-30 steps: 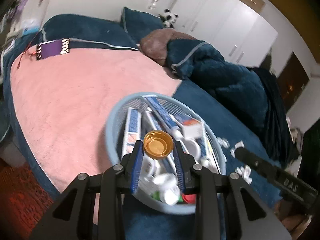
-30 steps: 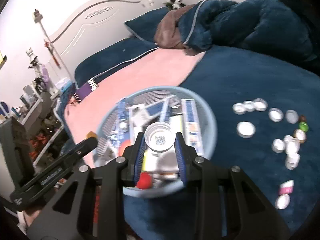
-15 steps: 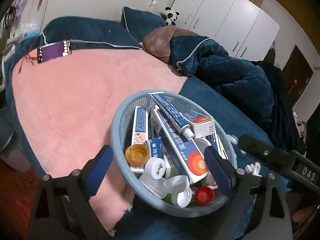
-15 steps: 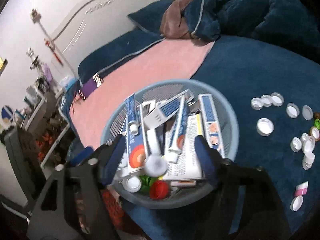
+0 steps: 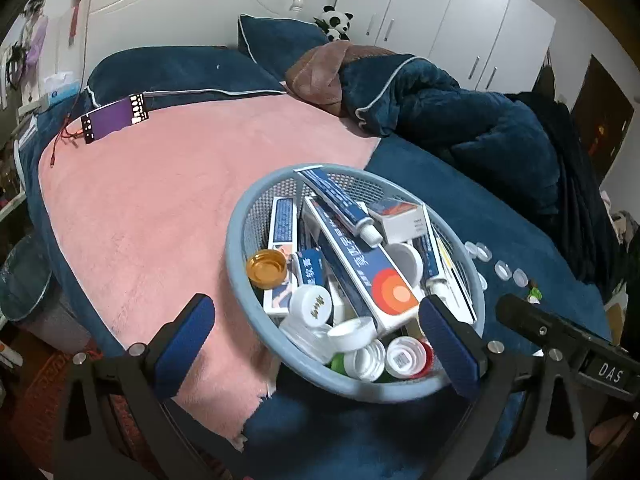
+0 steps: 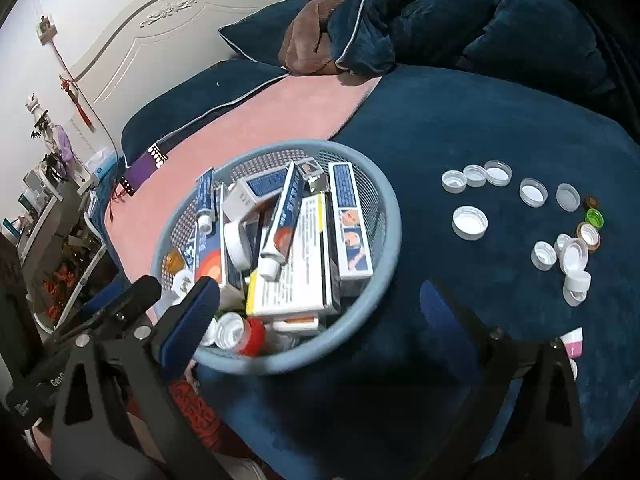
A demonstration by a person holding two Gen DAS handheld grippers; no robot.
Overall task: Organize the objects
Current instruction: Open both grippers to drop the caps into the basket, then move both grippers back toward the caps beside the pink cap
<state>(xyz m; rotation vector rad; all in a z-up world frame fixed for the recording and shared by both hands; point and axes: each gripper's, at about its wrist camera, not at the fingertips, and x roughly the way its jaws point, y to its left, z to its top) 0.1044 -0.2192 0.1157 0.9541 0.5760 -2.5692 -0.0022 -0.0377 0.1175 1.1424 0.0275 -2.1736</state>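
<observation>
Both caps (image 5: 267, 267) dropped, fingers (image 5: 185, 334) wide.

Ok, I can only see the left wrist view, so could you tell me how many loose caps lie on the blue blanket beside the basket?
Observer: More than ten loose caps lie scattered on the blue blanket, to the right of the basket. Most are white.
Operator: Is anything else out there?
Observer: Yes, a small pink-and-white piece lies apart from them, nearer the camera.
Operator: And is the right hand-held gripper holding anything?
Observer: No. The right hand-held gripper has just been opening its jaws, which stand wide and grip nothing.
</observation>
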